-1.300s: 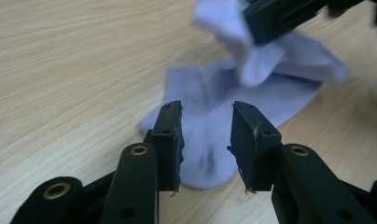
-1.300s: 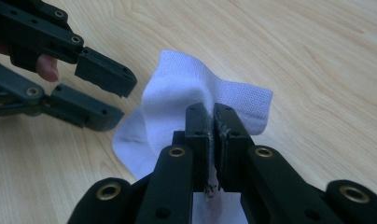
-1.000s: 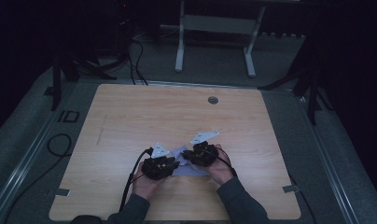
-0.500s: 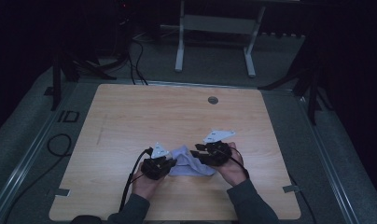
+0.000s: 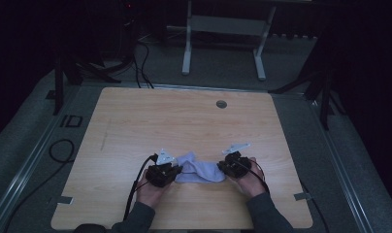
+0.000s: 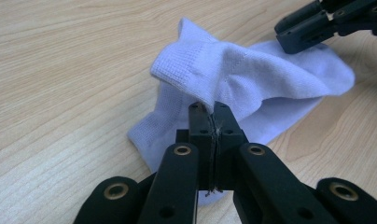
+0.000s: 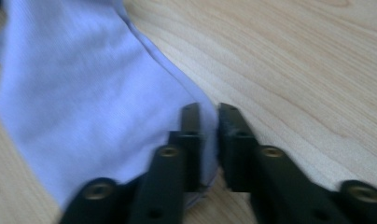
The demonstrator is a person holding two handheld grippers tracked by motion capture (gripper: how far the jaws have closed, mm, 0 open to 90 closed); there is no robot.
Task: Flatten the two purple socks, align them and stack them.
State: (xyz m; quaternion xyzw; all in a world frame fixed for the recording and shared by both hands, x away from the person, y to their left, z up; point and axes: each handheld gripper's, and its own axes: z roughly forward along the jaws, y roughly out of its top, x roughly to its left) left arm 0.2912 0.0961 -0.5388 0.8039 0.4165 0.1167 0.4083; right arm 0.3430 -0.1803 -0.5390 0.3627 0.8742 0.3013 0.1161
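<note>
Jaws of the left gripper [image 6: 209, 108] are pressed flat together on a fold of the pale lavender sock [image 6: 252, 84], pinching the knit just below the ribbed cuff, which stands up and curls over above the tips. In the left gripper view the rest of the sock lies slack on the wooden table [image 6: 60, 70], and the right gripper's black jaws [image 6: 308, 25] reach in from the upper right corner, resting over the sock's far end.

The right gripper [image 7: 209, 112], seen in its own view, has its jaws nearly together with a narrow gap between them; the sock's edge [image 7: 84, 102] runs into that gap, and the left jaw lies over the fabric. That picture is blurred, so whether the cloth is truly clamped or only touched I cannot tell.

From the high view the sock [image 5: 200, 169] lies stretched between the two grippers near the table's front edge [image 5: 184, 116], the left gripper [image 5: 177, 171] at one end and the right gripper [image 5: 223, 168] at the other, each held in a hand [image 5: 153, 190]. A small round grommet [image 5: 221, 104] sits in the tabletop, well apart from them.
</note>
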